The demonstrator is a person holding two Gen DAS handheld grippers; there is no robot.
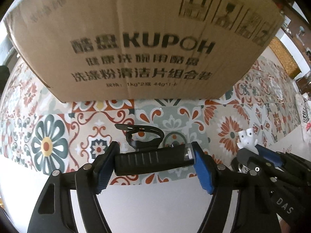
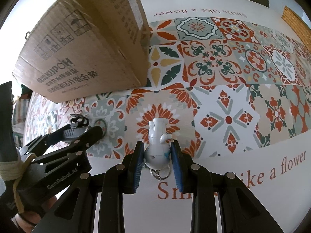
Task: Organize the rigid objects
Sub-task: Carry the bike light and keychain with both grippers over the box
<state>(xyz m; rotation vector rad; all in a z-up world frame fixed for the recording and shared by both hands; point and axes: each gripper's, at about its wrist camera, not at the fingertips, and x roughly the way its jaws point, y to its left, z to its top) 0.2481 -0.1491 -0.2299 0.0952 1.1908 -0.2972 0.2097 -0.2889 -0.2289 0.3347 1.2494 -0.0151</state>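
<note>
My left gripper (image 1: 153, 161) is shut on a black bike light (image 1: 151, 160) with a strap mount, held crosswise between the blue pads just above the patterned tablecloth. It also shows in the right wrist view (image 2: 74, 131). My right gripper (image 2: 157, 155) is shut on a white figurine keychain (image 2: 157, 141), its ring hanging below the pads. The figurine shows at the right in the left wrist view (image 1: 246, 139). A brown KUPOH cardboard box (image 1: 140, 38) stands close ahead of the left gripper, and at upper left in the right wrist view (image 2: 87, 44).
The table has a tiled flower-pattern cloth (image 2: 223, 77) with a white border and red lettering (image 2: 272, 174). A woven mat (image 1: 283, 58) lies at the far right. The two grippers are side by side, close together.
</note>
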